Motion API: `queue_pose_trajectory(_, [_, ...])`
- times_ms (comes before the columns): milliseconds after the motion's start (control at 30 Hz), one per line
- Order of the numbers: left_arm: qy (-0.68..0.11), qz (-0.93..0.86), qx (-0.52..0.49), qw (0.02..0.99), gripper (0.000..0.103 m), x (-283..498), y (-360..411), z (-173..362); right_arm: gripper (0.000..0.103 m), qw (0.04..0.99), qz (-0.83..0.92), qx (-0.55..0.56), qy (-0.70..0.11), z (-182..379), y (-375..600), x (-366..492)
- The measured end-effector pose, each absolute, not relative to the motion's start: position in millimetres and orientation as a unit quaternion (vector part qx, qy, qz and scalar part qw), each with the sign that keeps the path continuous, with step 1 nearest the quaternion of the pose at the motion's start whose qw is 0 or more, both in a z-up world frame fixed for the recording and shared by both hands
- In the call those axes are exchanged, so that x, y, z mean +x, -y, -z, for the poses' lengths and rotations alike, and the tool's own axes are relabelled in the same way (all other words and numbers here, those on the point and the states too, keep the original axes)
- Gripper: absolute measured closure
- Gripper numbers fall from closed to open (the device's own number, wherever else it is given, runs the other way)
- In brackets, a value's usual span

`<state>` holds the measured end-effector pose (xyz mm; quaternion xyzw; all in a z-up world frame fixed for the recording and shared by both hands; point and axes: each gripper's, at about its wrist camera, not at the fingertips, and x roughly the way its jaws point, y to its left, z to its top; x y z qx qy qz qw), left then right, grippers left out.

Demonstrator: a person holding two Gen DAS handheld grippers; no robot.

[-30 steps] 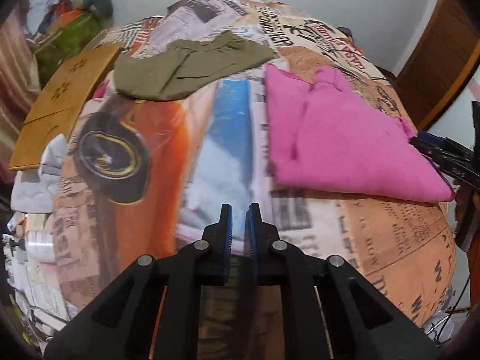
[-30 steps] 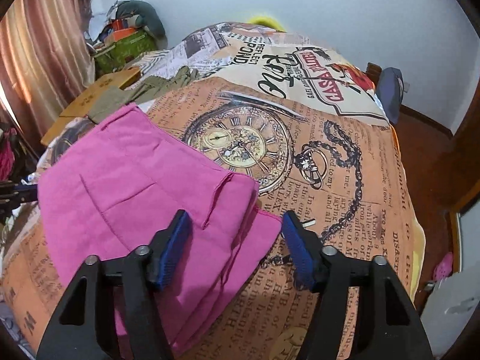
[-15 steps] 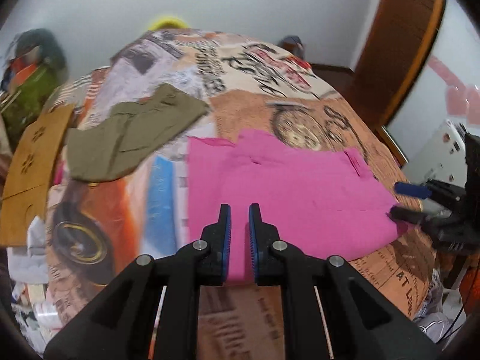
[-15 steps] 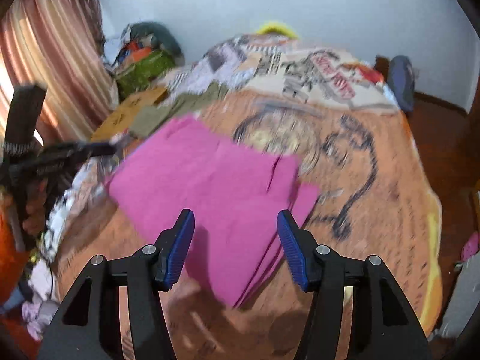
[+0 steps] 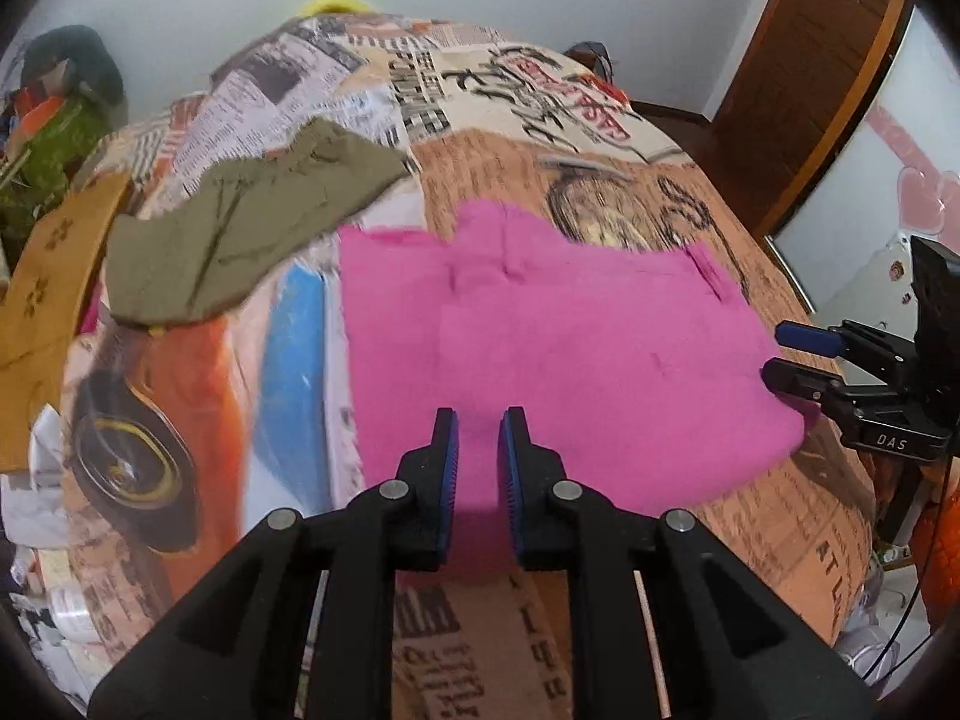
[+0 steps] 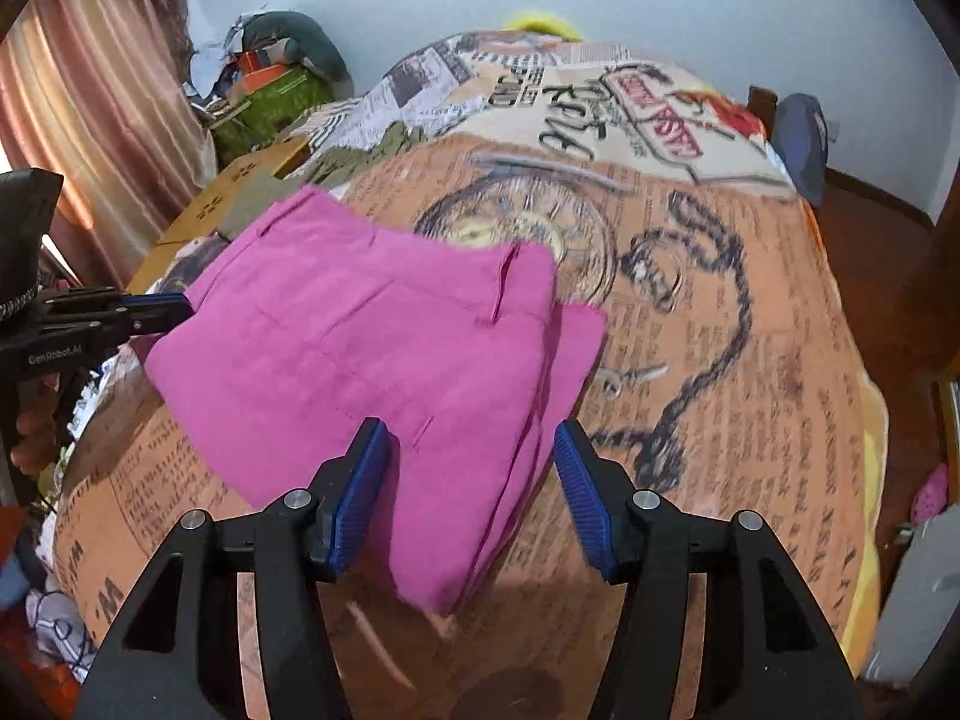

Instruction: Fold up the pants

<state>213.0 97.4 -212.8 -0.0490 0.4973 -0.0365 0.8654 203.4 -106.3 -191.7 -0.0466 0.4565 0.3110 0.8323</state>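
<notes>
Two hand-held black grippers with blue finger pads point steeply down over a bed. The left gripper (image 5: 478,438) hovers over the near edge of the folded bright pink fabric pants (image 5: 558,354); its jaws stand only a narrow gap apart, having just eased open slightly, and the pink cloth shows through the gap below them, though whether the pads touch it is hard to judge from this angle. The right gripper (image 6: 471,450) has its jaws spread about halfway, straddling the near corner of the same pants without pressing on them. Each gripper appears at the edge of the other's view, at opposite ends of the pants, and fingers of the person's hand (image 6: 30,426) show beneath the left one.

Beyond the left gripper, further up the bed, lies a crumpled olive-green garment (image 5: 240,228). The bedspread printed with newspaper text, a pocket watch and a chain (image 6: 720,360) covers the bed. A pinkish curtain (image 6: 90,90) hangs left of the right gripper, and a pale blue wall (image 6: 660,0) stands behind.
</notes>
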Motion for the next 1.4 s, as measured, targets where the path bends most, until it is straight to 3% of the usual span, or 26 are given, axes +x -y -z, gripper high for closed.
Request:
queue_pose_trajectory(167, [-0.489, 0.047, -0.057, 0.869, 0.084, 247.0, -101.5, 198.8, 0.049, 0.841, -0.306, -0.037, -0.445, 188.1, 103.7, 223.8])
queue_pose_trajectory(233, [-0.491, 0.048, -0.053, 0.868, 0.065, 264.4, -100.3, 201.9, 0.05, 0.84, -0.306, -0.03, -0.448, 191.3, 102.1, 232.4])
queue_pose_trajectory(267, [-0.493, 0.048, -0.052, 0.867, 0.063, 270.8, -99.9, 204.6, 0.05, 0.838, -0.307, -0.026, -0.451, 193.6, 101.0, 237.0])
queue_pose_trajectory(467, [-0.522, 0.063, -0.081, 0.846, 0.062, 301.3, -101.6, 232.5, 0.074, 0.821, -0.324, -0.001, -0.47, 213.8, 95.7, 256.2])
queue_pose_trajectory(533, [-0.522, 0.065, -0.084, 0.846, 0.07, 303.7, -102.7, 240.9, 0.083, 0.827, -0.324, -0.014, -0.459, 212.8, 93.4, 254.5])
queue_pose_trajectory(633, [-0.514, 0.063, -0.092, 0.851, 0.071, 302.1, -106.2, 244.9, 0.088, 0.833, -0.325, -0.055, -0.445, 213.3, 86.4, 251.7])
queue_pose_trajectory(867, [-0.518, 0.051, -0.092, 0.849, 0.066, 305.1, -109.4, 248.5, 0.087, 0.828, -0.313, -0.066, -0.46, 215.7, 85.8, 258.6])
queue_pose_trajectory(1067, [-0.477, 0.045, -0.033, 0.877, 0.066, 282.8, -95.8, 203.3, 0.082, 0.826, -0.325, -0.018, -0.46, 182.4, 95.2, 251.8])
queue_pose_trajectory(1200, [-0.462, 0.073, -0.034, 0.883, 0.064, 267.9, -80.3, 183.6, 0.071, 0.824, -0.344, -0.029, -0.45, 174.3, 77.6, 237.8])
queue_pose_trajectory(1400, [-0.492, 0.081, -0.012, 0.867, 0.063, 258.5, -56.7, 215.7, 0.07, 0.803, -0.36, -0.042, -0.473, 197.6, 56.8, 219.3])
